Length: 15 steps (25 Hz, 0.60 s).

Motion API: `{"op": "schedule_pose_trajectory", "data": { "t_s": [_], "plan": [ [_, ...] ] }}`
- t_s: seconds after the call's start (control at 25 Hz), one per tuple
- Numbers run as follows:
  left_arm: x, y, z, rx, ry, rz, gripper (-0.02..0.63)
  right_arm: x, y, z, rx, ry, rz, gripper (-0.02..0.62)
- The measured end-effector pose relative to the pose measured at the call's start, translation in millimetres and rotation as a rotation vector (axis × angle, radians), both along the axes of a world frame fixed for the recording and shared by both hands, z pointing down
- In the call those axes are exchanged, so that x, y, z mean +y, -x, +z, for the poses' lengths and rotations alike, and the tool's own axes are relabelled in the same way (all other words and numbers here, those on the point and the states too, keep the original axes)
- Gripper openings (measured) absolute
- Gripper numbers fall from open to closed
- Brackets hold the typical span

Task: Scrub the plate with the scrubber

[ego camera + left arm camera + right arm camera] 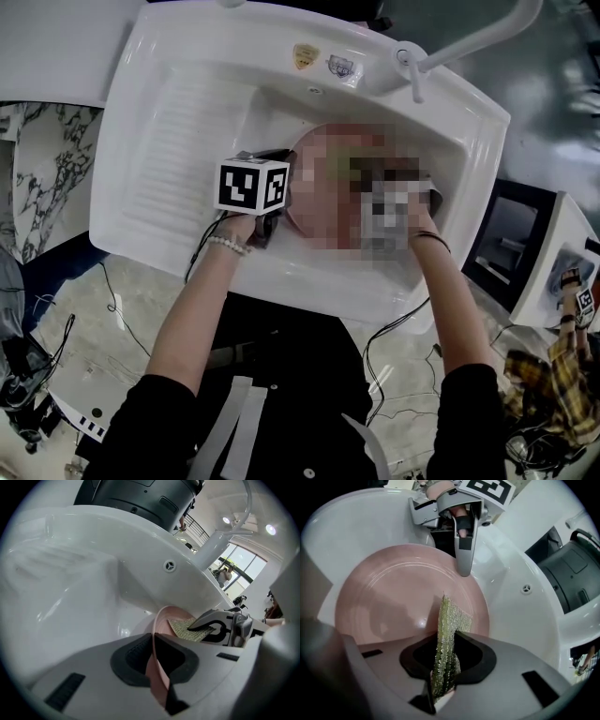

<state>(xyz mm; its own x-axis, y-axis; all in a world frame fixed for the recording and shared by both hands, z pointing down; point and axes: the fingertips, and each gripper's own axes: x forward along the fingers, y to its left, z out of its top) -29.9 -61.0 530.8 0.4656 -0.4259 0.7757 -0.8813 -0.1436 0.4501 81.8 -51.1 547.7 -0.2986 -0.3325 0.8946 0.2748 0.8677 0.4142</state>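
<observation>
**A:** How do the tongs stand?

**B:** The left tongs (153, 644) are closed on the rim of the round pink plate (393, 597). The rim runs edge-on between their two dark pads. The right tongs (449, 641) are clamped on the yellow-green mesh scrubber (451, 613), which sticks out past their tips.

**A:** Where does the scrubber meet the plate?

**B:** Its free end lies against the plate's hollow face, at the plate's lower right in the right gripper view. In that view the left tongs bite the rim at the plate's upper right, below their black-and-white marker cube (253, 185).

**A:** And the plate itself?

**B:** It is inside the bowl of the white moulded sink (187, 103), right of centre in the head view. A mosaic patch covers it there, so I cannot tell whether it lies flat or tilted.

**A:** What is around the bowl?

**B:** A ribbed draining board (183, 141) takes up the sink's left half. A curved white tap (469, 39) rises at the upper right. Two small stickers (323, 61) sit on the back ledge, and a round overflow fitting (526, 588) shows on the inner wall.

**A:** And the room?

**B:** Pale marbled floor (66, 319) lies at the lower left of the head view. A dark grey rounded appliance (569, 573) stands just beside the sink. Bright ceiling lights (270, 528) and a tall window (241, 557) show at the upper right of the left gripper view.
</observation>
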Motion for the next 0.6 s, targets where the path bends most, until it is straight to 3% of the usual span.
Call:
{"op": "schedule_pose_trajectory", "data": {
  "t_s": [0.32,0.6],
  "plan": [
    [2.2,-2.3,2.2,0.001,0.005,0.011,0.015,36.7,-27.8,-0.3,0.121,0.143,0.134,0.075],
    [0.3,-1.5,0.1,-0.003,0.015,0.014,0.024,76.6,-35.1,-12.2,0.184,0.309,0.153,0.075]
  ]
}}
